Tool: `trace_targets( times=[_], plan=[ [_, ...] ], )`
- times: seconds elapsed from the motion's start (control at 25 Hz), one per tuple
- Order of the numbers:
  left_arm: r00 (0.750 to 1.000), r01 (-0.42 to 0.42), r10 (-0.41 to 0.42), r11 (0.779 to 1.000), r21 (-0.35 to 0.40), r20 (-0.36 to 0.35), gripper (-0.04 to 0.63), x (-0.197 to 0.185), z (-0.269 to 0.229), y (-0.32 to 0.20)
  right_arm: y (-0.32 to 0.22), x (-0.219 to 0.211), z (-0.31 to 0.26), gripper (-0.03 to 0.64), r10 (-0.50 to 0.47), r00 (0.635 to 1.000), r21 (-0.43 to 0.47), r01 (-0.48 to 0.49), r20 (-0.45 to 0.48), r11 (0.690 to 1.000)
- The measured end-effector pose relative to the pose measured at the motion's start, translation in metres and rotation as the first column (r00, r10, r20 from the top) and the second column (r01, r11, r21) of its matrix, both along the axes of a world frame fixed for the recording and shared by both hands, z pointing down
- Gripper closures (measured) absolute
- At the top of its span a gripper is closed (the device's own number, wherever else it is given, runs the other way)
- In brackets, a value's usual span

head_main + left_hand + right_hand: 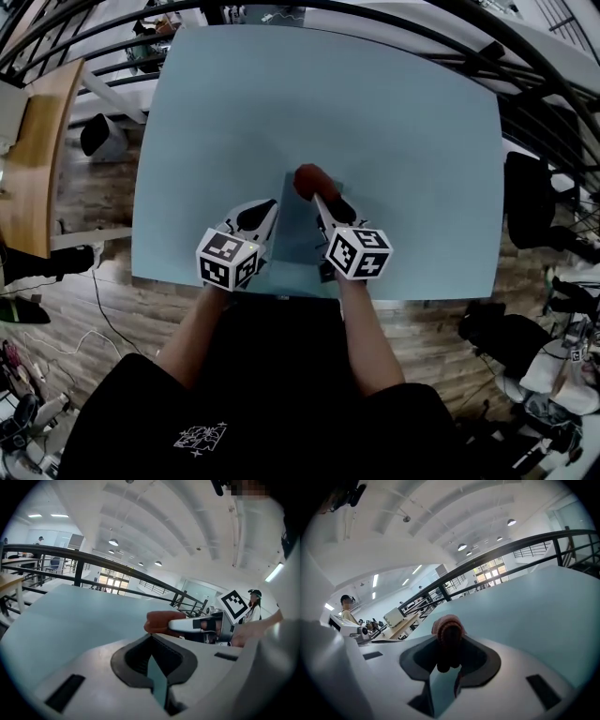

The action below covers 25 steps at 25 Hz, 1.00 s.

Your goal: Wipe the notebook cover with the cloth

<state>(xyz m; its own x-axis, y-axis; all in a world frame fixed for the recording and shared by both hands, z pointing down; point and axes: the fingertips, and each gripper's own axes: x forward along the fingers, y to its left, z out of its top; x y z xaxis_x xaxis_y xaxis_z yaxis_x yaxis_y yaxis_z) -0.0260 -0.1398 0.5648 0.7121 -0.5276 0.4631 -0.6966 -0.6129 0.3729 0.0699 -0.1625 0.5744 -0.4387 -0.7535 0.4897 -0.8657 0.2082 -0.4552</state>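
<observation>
**A:** What sits nearest?

**B:** The left gripper (267, 211) and the right gripper (317, 192), side by side over the near edge of the pale blue worktop (394, 122). Both point away toward the far side.

**A:** How do the left fingers stand?

**B:** They are drawn almost together, with only a narrow slit between them. A blue-green strip shows in that slit, and I cannot tell whether they are pinching anything.

**A:** And the notebook?

**B:** The notebook (300, 239) lies flat and close to the near edge of the worktop. The left gripper is at its left side and the right gripper is over its right half.

**A:** And the right fingers?

**B:** They are closed on the cloth (307, 178), a reddish-brown wad that bulges past the tips. It sits at the far end of the notebook.

**A:** What is farther out?

**B:** Bare worktop, then a dark railing (525, 56) curving round the far side.
</observation>
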Motion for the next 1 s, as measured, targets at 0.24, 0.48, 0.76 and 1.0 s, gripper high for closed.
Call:
trace_targets(
  times=[0.24,0.48,0.76,1.0],
  plan=[
    [1.0,0.005,-0.005,1.0,-0.002,0.006,0.603,-0.01,0.005,-0.009,-0.009,-0.022,0.018,0.507,-0.023,1.0,-0.034,0.022,-0.018,0.999],
    [1.0,0.004,-0.004,1.0,-0.01,0.012,0.603,-0.007,0.012,-0.016,-0.013,-0.029,0.033,0.507,-0.029,0.999,-0.06,0.028,-0.016,0.998],
    [1.0,0.012,-0.011,1.0,-0.008,0.023,0.603,-0.012,0.017,-0.031,-0.026,-0.042,0.036,0.506,-0.025,0.999,-0.057,0.026,0.022,0.998],
    [0.999,0.019,-0.019,1.0,-0.014,0.026,0.603,-0.016,0.021,-0.035,-0.029,-0.047,0.05,0.506,-0.014,1.0,-0.091,0.017,0.025,0.996]
  ],
)
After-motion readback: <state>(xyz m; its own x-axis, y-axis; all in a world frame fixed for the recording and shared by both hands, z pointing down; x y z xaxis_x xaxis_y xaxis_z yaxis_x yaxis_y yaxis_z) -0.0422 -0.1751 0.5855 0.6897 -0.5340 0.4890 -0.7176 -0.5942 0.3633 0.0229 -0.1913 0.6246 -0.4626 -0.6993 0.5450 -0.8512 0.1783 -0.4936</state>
